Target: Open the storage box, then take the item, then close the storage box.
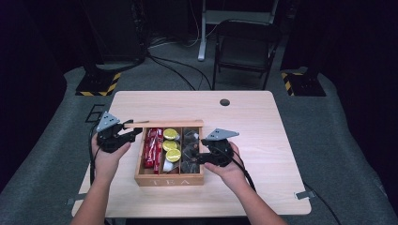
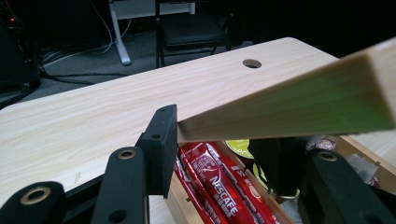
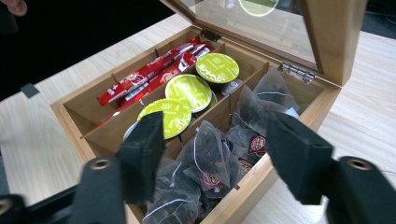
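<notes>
A wooden tea box point(image 1: 169, 180) marked TEA stands on the table with its glass-paned lid point(image 1: 164, 124) raised. Inside lie red Nescafe sticks point(image 1: 152, 147), yellow-green pods point(image 1: 171, 144) and dark tea bags point(image 1: 190, 150). My left gripper point(image 1: 133, 133) is at the lid's left end. In the left gripper view the left gripper point(image 2: 215, 140) is shut on the lid's wooden frame point(image 2: 289, 102), above the sticks point(image 2: 215, 182). My right gripper point(image 1: 195, 157) is open. In the right gripper view the right gripper point(image 3: 217, 144) hangs just over the tea bags point(image 3: 210, 154), beside the pods point(image 3: 187, 91), with nothing between its jaws.
The light wooden table point(image 1: 253, 131) has a cable hole point(image 1: 225, 102) near its far edge. Behind it stand a black folding chair point(image 1: 244, 47) and stand bases with yellow-black stripes point(image 1: 98, 84). Bare tabletop lies to the right of the box.
</notes>
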Demonstrator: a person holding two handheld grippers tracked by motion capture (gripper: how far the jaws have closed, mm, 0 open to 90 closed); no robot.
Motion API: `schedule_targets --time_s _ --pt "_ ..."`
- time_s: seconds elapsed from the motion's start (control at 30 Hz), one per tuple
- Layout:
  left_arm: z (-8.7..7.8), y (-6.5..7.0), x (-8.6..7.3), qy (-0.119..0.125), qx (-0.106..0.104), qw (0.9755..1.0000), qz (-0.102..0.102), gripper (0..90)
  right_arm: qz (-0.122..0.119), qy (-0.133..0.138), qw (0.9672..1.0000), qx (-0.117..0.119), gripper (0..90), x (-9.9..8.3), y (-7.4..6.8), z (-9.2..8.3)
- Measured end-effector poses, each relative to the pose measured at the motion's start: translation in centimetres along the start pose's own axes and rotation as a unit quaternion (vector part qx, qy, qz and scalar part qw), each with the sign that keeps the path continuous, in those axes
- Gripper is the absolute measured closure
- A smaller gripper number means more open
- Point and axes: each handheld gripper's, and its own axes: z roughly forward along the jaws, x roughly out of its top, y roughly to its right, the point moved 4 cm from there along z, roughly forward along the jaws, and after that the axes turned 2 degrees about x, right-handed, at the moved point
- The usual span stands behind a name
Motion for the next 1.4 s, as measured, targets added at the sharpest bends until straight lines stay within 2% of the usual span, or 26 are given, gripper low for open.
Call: schedule_targets --time_s 0.1,0.2,0.47,0.87,0.97,1.1,1.4 --pt "0.0 0.0 0.0 0.001 -0.001 1.0 -0.001 51.9 -0.019 0.0 0.9998 -0.003 45.4 -0.1 -0.2 0.3" --pt "0.0 0.0 0.0 -0.001 -0.001 1.0 0.0 51.7 -0.023 0.003 0.9997 -0.002 48.6 -0.2 -0.3 0.6" --pt "0.0 0.0 0.0 -0.001 0.0 1.0 0.0 51.7 -0.033 -0.005 0.9995 -0.001 49.4 -0.4 -0.2 1.5" --pt "0.1 0.0 0.0 0.003 -0.001 1.0 -0.001 50.7 -0.027 -0.01 0.9996 0.001 49.2 -0.5 0.0 2.6" --pt "0.1 0.0 0.0 0.002 0.0 1.0 0.0 50.7 -0.025 -0.018 0.9995 0.005 49.3 -0.7 -0.2 2.9" --pt "0.1 0.1 0.0 0.002 0.001 1.0 0.0 50.7 -0.035 -0.023 0.9991 0.004 48.7 -0.9 0.0 3.5" --pt "0.1 0.0 0.0 0.002 -0.001 1.0 0.0 50.5 -0.029 -0.038 0.9988 0.002 48.1 -1.6 0.1 4.9"
